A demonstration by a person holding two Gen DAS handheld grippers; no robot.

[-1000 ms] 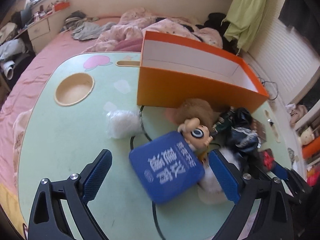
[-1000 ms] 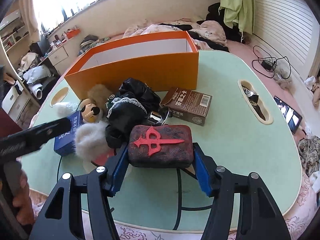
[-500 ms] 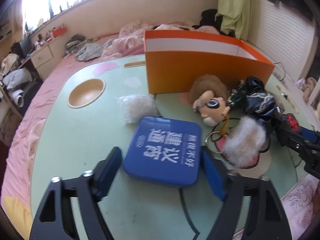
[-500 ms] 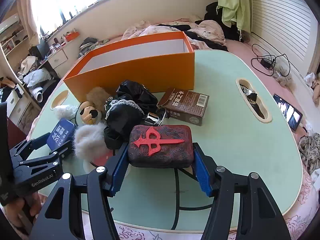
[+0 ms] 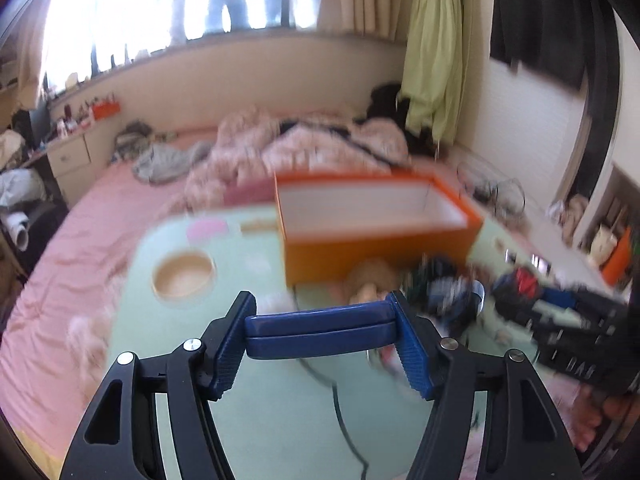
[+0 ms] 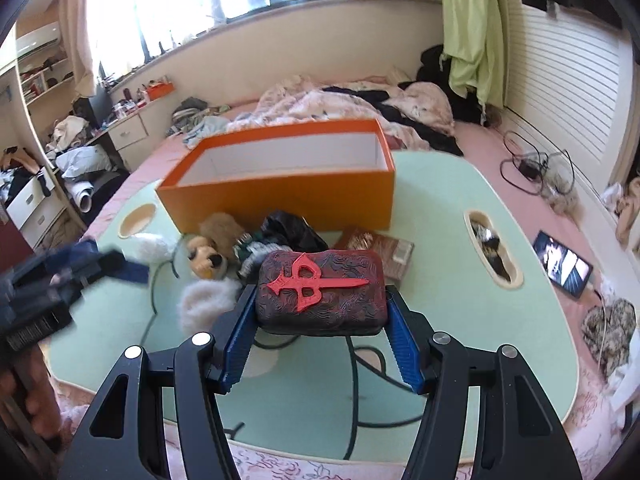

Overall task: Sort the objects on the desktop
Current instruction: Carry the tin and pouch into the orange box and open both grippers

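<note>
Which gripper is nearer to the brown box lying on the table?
Right. The right gripper, holding the red-and-black case, is just in front of the brown box; the left gripper is far across the clutter.

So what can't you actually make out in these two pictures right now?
- Left wrist view: motion blur smears the doll and the clutter beside it.
- Left wrist view: the blue case shows only its edge; its printed face is unseen.
- Right wrist view: the orange box floor hides behind its front wall.
</note>
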